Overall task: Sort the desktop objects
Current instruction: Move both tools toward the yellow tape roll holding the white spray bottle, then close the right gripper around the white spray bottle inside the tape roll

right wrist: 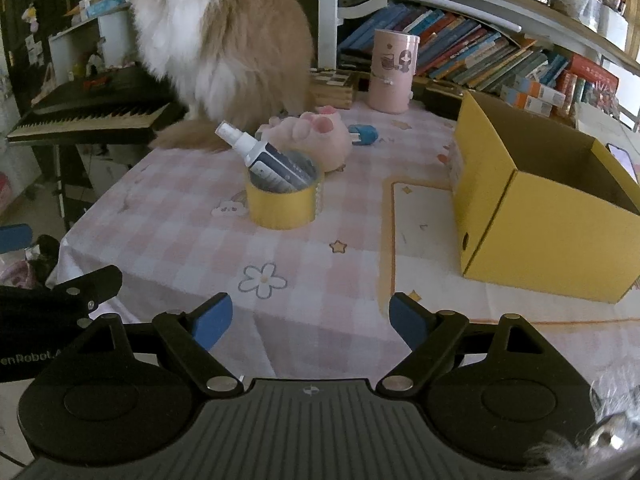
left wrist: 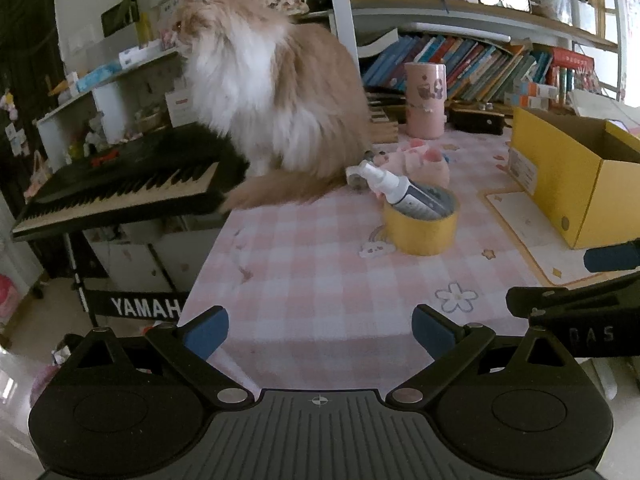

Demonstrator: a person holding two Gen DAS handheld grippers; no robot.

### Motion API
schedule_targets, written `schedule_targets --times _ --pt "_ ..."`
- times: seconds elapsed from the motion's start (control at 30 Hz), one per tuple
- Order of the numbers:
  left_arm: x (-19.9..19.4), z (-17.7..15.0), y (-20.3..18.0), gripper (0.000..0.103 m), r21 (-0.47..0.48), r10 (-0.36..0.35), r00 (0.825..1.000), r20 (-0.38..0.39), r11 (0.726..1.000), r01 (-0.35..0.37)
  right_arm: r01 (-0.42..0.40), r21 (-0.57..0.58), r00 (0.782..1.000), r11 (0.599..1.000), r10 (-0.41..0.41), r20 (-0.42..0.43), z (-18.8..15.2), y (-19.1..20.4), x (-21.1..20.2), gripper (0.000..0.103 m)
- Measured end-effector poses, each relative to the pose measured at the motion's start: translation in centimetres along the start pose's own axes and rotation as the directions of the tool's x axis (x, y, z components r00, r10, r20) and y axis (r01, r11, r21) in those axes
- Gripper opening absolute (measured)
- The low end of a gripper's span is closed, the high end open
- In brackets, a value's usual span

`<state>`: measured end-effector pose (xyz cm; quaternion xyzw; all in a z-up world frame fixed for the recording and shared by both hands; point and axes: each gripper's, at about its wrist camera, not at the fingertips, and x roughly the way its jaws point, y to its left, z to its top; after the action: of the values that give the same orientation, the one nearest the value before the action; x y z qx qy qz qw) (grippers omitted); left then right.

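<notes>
A yellow tape roll (right wrist: 282,204) stands on the pink checked worktop (right wrist: 192,248), a white spray bottle (right wrist: 256,152) leaning out of its hollow core. Right of the roll sits an open yellow cardboard box (right wrist: 552,216); its inside is hidden. Behind the roll lie a pink plush paw (right wrist: 320,136) and a fluffy cat (right wrist: 224,40). Nearer than the roll, the left tongs (left wrist: 320,332) and right tongs (right wrist: 310,320) are both spread, holding nothing.

Near counter (right wrist: 304,240) lies open; tape roll (right wrist: 282,204) dead ahead, yellow box (right wrist: 552,236) blocks right, cat (right wrist: 224,48) seemingly crowding the far-left corner.
</notes>
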<state>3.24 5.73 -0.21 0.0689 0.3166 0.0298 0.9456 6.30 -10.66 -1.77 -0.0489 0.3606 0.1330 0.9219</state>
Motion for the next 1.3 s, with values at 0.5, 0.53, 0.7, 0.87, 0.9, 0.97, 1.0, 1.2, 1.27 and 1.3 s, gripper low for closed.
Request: schedule_targets --times 0.5,0.53,0.7,0.87,0.9,0.97,1.0,1.2,1.27,1.3 --pt "3.1 1.7 0.2 0.1 -0.035 -0.008 1.0 -0.01 0.999 0.008 -0.016 -0.032 1.0 0.999 0.016 -0.002 3.0 -0.5 3.5 0.086" --pt "3.3 1.8 0.1 0.1 -0.035 -0.006 1.0 -0.013 0.999 0.005 -0.017 -0.033 1.0 0.999 0.017 -0.001 3.2 -0.5 3.7 0.086" --pt "4.0 2.4 -0.2 0.1 -0.034 0.001 1.0 -0.023 0.999 -0.001 -0.025 -0.041 1.0 0.999 0.025 -0.005 4.0 -1.0 4.6 0.087" --pt "4.8 2.9 -0.2 0.1 -0.051 -0.01 0.998 -0.054 0.999 0.007 -0.032 -0.048 0.999 0.998 0.032 0.0 4.6 -1.4 5.2 0.087" --pt "5.0 2.9 -0.3 0.1 -0.053 -0.011 0.998 -0.06 0.999 0.008 -0.033 -0.048 0.999 0.998 0.033 0.001 4.7 -1.6 5.4 0.087" --pt "5.2 3.0 -0.5 0.1 -0.054 -0.011 0.998 -0.066 0.999 0.007 -0.034 -0.05 0.999 0.998 0.035 0.007 4.9 -1.8 5.5 0.088" --pt "5.3 3.1 -0.6 0.1 -0.053 -0.01 0.998 -0.069 0.999 0.006 -0.035 -0.05 0.999 0.998 0.036 0.01 5.0 -1.9 5.6 0.088" --pt "5.9 3.5 -1.6 0.1 -0.029 -0.021 0.997 -0.076 0.999 0.019 -0.058 -0.07 0.998 0.996 0.06 0.027 5.6 -2.2 5.8 0.09" --pt "6.1 3.6 -1.8 0.1 -0.03 -0.024 0.997 -0.078 0.999 0.021 -0.064 -0.074 0.997 0.995 0.066 0.032 5.8 -2.3 5.9 0.091" --pt "6.2 3.7 -1.8 0.1 -0.03 -0.023 0.997 -0.08 0.999 0.02 -0.067 -0.074 0.997 0.995 0.069 0.033 5.9 -2.4 6.0 0.091"
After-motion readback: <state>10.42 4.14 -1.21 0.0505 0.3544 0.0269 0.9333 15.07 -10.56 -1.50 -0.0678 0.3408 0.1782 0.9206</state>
